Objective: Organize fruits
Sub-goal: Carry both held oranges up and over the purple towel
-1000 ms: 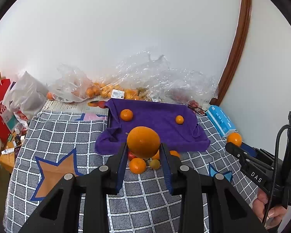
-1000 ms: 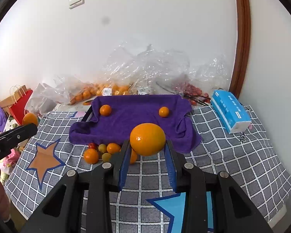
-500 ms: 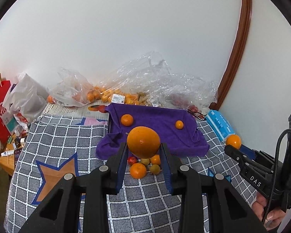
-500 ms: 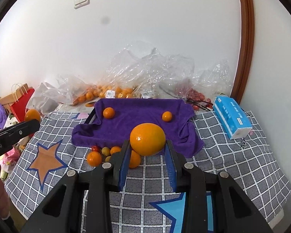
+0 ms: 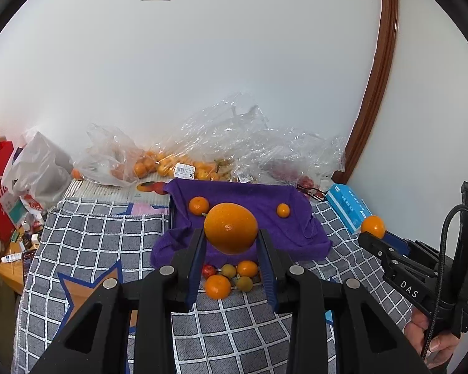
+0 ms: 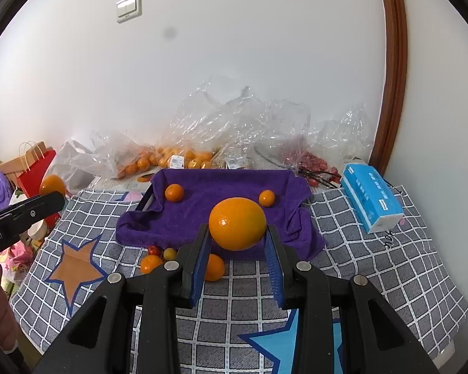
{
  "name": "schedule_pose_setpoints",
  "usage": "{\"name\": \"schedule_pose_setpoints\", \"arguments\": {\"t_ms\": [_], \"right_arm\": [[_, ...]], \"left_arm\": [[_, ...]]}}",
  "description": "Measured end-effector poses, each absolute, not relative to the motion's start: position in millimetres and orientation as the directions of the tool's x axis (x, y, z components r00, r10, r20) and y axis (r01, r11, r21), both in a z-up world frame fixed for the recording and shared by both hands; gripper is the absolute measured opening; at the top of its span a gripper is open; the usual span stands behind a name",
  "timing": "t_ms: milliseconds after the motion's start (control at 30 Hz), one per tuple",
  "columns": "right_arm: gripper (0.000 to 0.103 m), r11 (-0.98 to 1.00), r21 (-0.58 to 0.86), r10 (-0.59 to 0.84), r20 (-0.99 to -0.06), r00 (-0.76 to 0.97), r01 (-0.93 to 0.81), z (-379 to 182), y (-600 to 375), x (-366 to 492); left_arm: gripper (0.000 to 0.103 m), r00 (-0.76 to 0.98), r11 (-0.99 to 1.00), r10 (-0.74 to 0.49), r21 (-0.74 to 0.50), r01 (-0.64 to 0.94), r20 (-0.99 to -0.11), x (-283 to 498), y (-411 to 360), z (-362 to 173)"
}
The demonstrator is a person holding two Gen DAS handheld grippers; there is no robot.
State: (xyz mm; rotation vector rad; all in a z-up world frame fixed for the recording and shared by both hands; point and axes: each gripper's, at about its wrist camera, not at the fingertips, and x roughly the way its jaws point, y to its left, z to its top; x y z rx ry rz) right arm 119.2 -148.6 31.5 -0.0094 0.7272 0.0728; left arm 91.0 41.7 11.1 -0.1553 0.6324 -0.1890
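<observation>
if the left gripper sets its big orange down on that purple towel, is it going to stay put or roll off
The orange in the left gripper looks round and smooth, so it could roll. The purple towel is soft and rumpled, which should damp that; two small oranges already rest there. It probably stays if released low.

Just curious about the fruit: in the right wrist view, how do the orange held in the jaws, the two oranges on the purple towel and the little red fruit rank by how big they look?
1. Held orange, though nearness to the camera inflates it.
2. Left orange on the towel.
3. Right orange on the towel, slightly smaller.
4. Red fruit, smallest.
</observation>
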Motion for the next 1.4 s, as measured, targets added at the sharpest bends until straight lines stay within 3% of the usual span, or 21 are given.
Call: {"name": "schedule_pose_setpoints", "arguments": {"t_ms": [867, 1400], "right_arm": [[0.035, 0.996, 0.014, 0.076, -0.677, 0.732, -0.091, 33, -149, 166], [0.035, 0.999, -0.007, 0.029, -0.698, 0.715, -0.048, 21, -169, 205]], "left_arm": [[0.031, 0.811, 0.977, -0.182, -0.192, 0.088, -0.556, 124, 58, 24], [0.031, 0.766, 0.975, -0.191, -0.207, 0.077, -0.613, 178, 58, 5]]}}
